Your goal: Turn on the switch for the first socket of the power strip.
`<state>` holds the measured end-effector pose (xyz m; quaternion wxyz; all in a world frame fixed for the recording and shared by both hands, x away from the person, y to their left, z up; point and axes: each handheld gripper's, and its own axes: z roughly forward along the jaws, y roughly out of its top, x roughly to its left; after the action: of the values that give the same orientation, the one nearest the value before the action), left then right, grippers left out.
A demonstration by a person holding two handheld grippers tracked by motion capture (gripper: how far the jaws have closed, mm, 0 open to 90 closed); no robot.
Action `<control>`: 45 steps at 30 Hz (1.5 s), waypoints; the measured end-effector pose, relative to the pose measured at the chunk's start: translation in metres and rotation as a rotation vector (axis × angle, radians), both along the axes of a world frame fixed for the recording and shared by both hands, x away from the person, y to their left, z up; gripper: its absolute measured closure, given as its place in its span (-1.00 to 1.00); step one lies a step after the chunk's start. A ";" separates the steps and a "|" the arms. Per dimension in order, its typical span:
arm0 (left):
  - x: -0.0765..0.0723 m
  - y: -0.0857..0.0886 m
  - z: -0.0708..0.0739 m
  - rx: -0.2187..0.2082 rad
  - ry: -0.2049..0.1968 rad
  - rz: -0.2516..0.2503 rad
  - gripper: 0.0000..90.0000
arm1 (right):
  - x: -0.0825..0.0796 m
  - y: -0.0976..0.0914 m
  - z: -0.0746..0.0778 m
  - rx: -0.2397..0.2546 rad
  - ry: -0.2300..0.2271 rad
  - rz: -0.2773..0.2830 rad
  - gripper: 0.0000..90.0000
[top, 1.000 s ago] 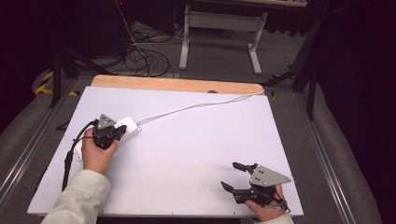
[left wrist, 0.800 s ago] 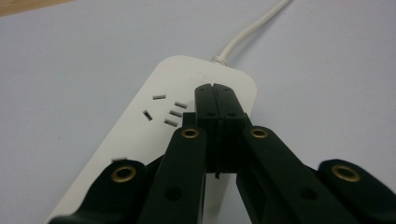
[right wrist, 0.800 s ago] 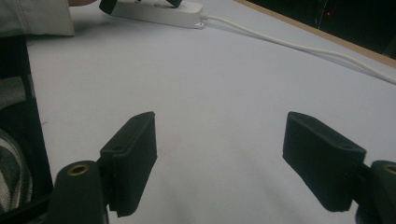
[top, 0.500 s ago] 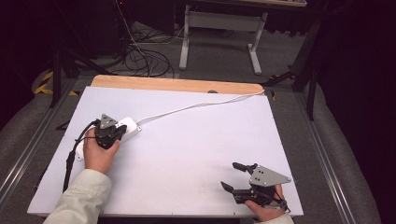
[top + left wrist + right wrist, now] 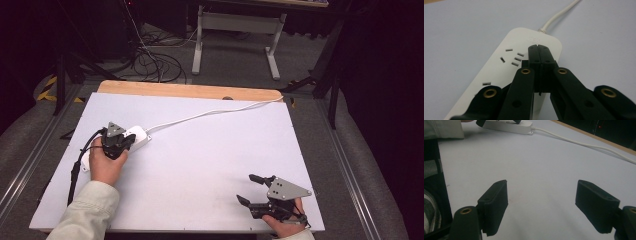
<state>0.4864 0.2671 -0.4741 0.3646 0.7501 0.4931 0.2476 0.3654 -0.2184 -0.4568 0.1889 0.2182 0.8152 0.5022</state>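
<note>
**Pressing closed jaws onto the power strip**

Watching the left gripper (image 5: 539, 47) now; its two black jaws are drawn tight together, nothing between them, tips resting on the top face of the white plastic power strip (image 5: 524, 50), near the end where the white cord (image 5: 559, 13) leaves it; whether the tips actually press or just hover a hair above, I cannot tell. In the high view the left gripper (image 5: 118, 142) sits over the power strip (image 5: 141, 137), the strip running out beyond and beneath the jaws.

How will it handle? My guess: a rigid, hollow plastic bar, fairly light, smooth and a bit slippery on the pale table top (image 5: 200, 160); the stiff cord will tug and swing it if lifted. Best hold, I'd say, is across the narrow width, pads on the two long side walls near the middle, clear of the socket slots (image 5: 515, 58).

Over at the right gripper (image 5: 551, 202), jaws stand wide apart and empty; the strip (image 5: 509, 126) lies well ahead of them, far across the table.
</note>
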 end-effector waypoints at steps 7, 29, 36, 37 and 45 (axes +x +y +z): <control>0.001 0.001 0.000 -0.002 0.007 -0.007 1.00 | 0.000 0.000 0.000 0.001 -0.001 0.001 -0.42; -0.015 0.005 0.023 -0.086 -0.059 -0.049 1.00 | 0.001 -0.002 0.000 0.011 -0.002 -0.008 -0.42; -0.025 0.006 0.040 -0.102 -0.086 -0.064 1.00 | 0.001 -0.001 -0.001 0.009 -0.001 -0.007 -0.42; -0.025 0.005 0.041 -0.108 -0.086 -0.068 1.00 | 0.001 -0.001 0.000 0.009 -0.001 -0.007 -0.42; -0.030 0.001 0.044 -0.117 -0.069 -0.105 0.88 | 0.001 -0.002 0.000 0.010 -0.002 -0.008 -0.41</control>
<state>0.4566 0.2684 -0.4297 0.4370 0.7434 0.4537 0.2248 0.3667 -0.2203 -0.4572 0.1909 0.2220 0.8116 0.5055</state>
